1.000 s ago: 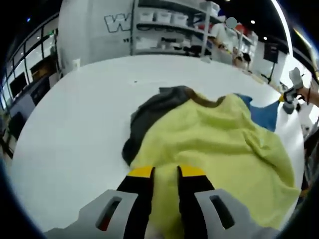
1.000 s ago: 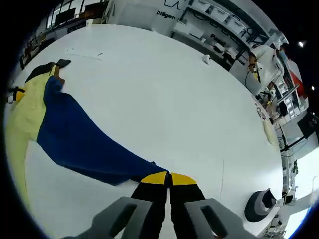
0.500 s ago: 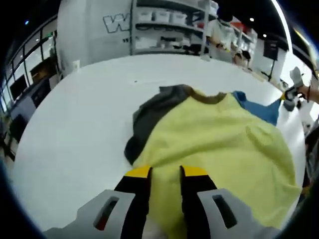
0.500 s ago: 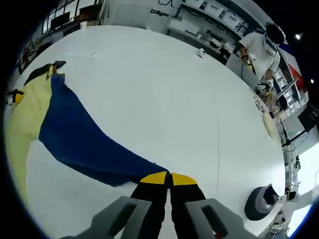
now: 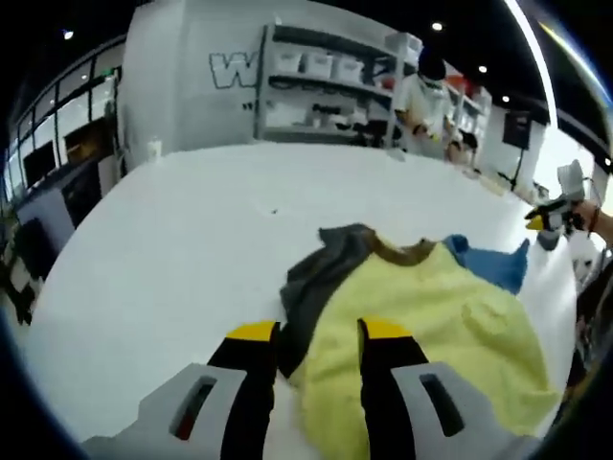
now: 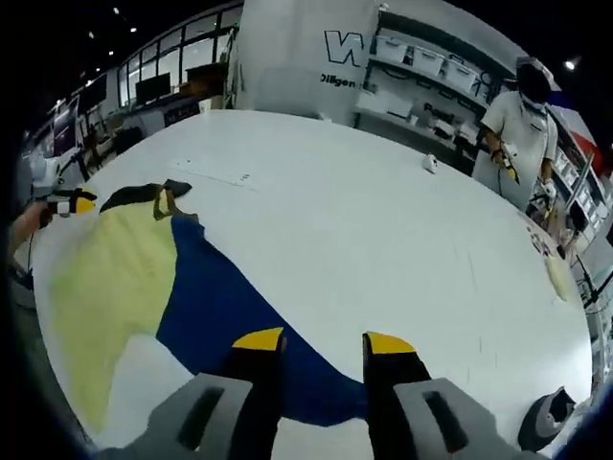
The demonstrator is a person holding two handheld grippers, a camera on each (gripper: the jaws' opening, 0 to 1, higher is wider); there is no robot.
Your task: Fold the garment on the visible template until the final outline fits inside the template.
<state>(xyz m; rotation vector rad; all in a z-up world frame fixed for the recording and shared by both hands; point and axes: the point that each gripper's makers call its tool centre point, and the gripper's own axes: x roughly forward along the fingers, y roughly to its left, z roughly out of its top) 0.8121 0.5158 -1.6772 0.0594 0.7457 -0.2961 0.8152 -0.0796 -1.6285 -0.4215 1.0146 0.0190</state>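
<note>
Garment [image 5: 421,307] spread lower centre on table [image 5: 172,249]; left hand-held gripper [image 5: 311,335] and right hand-held gripper [image 6: 326,343] both wide, empty, at opposite edges.

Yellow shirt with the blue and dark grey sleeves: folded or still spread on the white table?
Spread. The yellow shirt lies flat, blue sleeve stretched out one way, dark grey sleeve rumpled at the other side; no fold shows.

White worktop [image 5: 144,259], shelving with white bins [image 5: 330,81] behind it, a person in white [image 6: 512,120] standing near the far edge
</note>
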